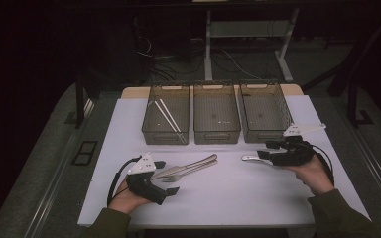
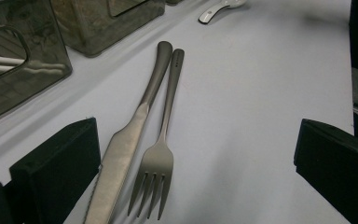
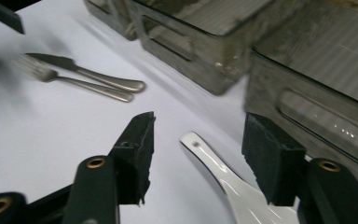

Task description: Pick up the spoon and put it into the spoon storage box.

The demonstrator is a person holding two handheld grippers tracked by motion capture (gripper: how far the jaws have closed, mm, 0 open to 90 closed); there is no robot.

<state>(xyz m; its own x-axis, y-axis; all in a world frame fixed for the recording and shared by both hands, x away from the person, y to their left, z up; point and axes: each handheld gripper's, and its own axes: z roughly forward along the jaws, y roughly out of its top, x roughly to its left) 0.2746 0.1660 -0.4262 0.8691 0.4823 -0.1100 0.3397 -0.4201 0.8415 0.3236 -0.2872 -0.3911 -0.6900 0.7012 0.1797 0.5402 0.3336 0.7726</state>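
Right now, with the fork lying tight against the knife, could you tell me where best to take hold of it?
Grip the fork at its narrow neck, just behind the tines, coming straight down. The knife lies close along one side, so one jaw must slip between them; the other side is bare table. The left gripper already straddles both, open.

A lab or test room: a white-covered table (image 1: pixel 278 198) in a dark space, loose cables (image 1: pixel 178 62) and bare desk legs (image 1: pixel 208 44) at twelve o'clock.
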